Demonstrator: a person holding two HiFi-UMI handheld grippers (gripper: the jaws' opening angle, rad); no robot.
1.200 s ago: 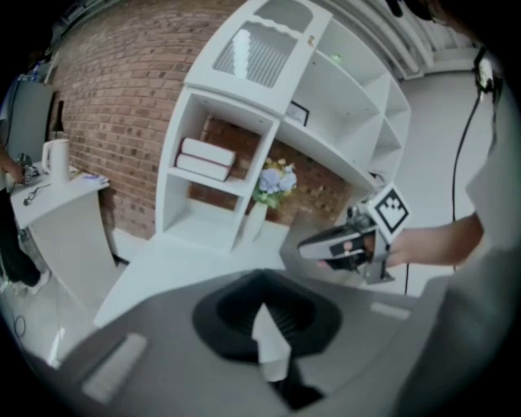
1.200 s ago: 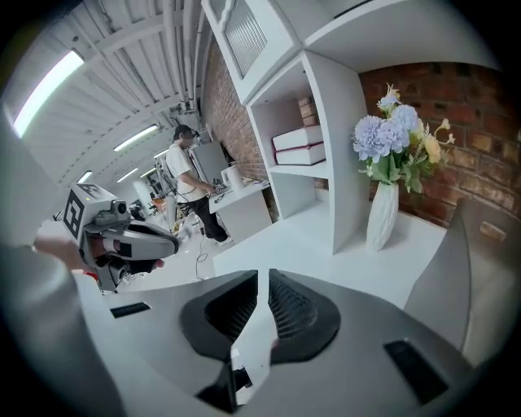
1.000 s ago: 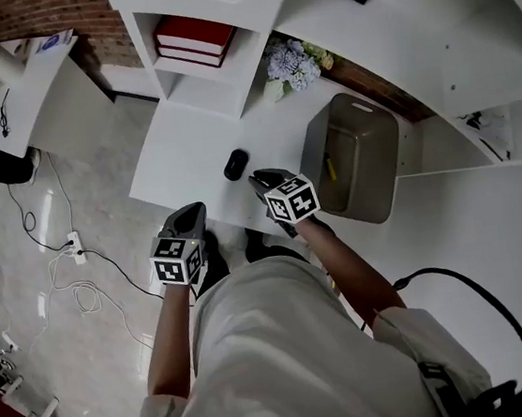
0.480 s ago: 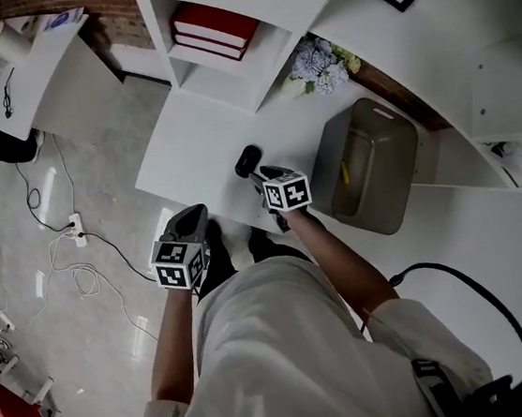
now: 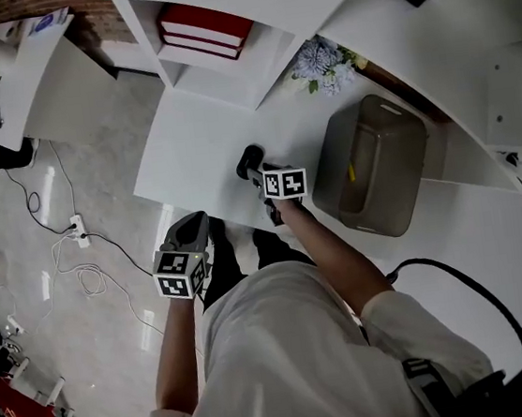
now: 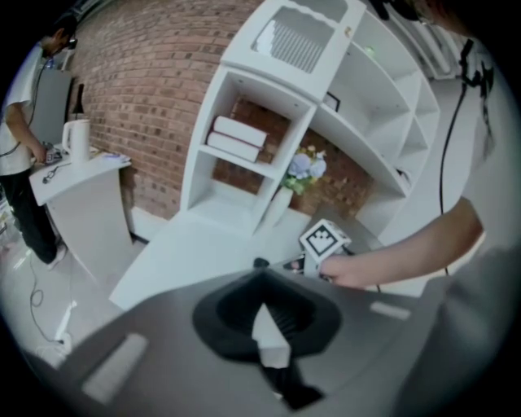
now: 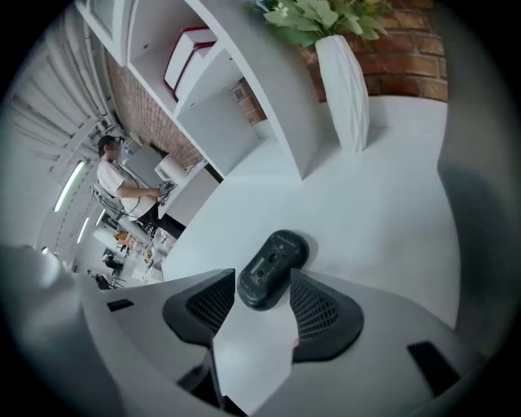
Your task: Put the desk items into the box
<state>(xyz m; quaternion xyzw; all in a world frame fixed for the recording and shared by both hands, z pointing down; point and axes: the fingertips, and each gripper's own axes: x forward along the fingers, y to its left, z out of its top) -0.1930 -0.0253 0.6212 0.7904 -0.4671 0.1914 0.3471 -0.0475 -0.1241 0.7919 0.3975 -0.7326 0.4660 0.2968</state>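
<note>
A black computer mouse (image 5: 249, 159) lies on the white desk (image 5: 187, 146); it also shows in the right gripper view (image 7: 273, 267). My right gripper (image 5: 259, 170) is low over the desk, its jaws having just been opening. It stands open with the mouse's near end between the fingertips (image 7: 262, 278), and the pads (image 7: 313, 305) do not press on it. The grey-brown box (image 5: 396, 153) stands to the right with a yellow item (image 5: 352, 172) inside. My left gripper (image 5: 191, 232) hangs off the desk's front edge, shut and empty (image 6: 260, 285).
A white shelf unit holds red books (image 5: 210, 25). A white vase of flowers (image 5: 323, 58) stands behind the mouse. Cables and a power strip (image 5: 77, 230) lie on the floor at left. A person (image 7: 122, 187) stands at a side table further off.
My right gripper has come down onto the desk and rolled, and its jaws have spread around the mouse. My left gripper sank a little.
</note>
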